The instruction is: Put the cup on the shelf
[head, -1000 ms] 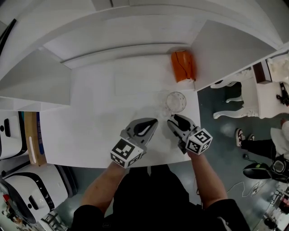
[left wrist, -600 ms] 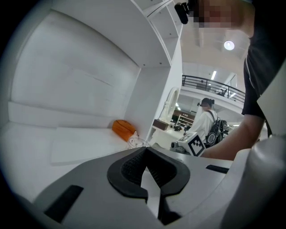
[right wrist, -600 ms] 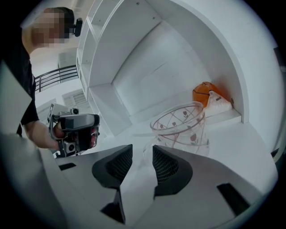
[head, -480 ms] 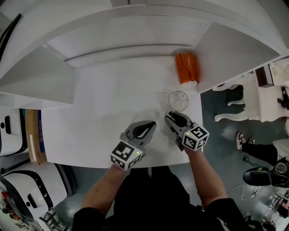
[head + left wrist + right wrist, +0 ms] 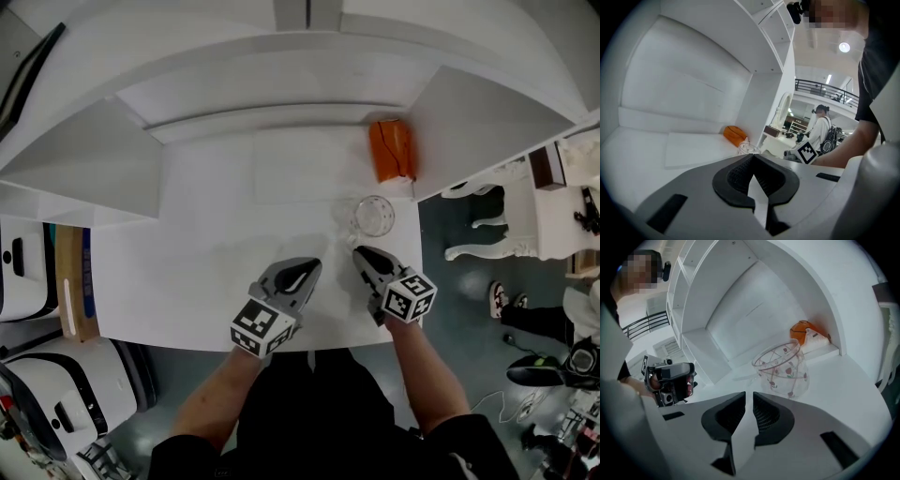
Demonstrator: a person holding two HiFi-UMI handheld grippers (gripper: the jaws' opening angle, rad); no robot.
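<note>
The cup (image 5: 374,215) is clear glass with small red flowers and stands upright on the white desk top (image 5: 206,253) near its right edge. In the right gripper view the cup (image 5: 783,371) is just beyond my right gripper (image 5: 749,397) and apart from it. Those jaws have just been closing. Only a narrow slit is left between them, and nothing is in it. From above, my right gripper (image 5: 359,251) points at the cup from the near side. My left gripper (image 5: 314,264) lies to its left, shut and empty, its pads (image 5: 740,171) meeting at the tips. The cup (image 5: 747,149) is small beyond them.
An orange object (image 5: 392,150) lies behind the cup against the right side wall (image 5: 478,103) of the white shelf alcove. A shelf board (image 5: 281,56) spans above the desk. The desk's right edge (image 5: 417,234) drops to the floor. A person (image 5: 820,126) stands far off.
The right gripper's jaws have narrowed from wide open to a slit, with nothing between them. The left gripper has shifted slightly. The cup has not moved.
</note>
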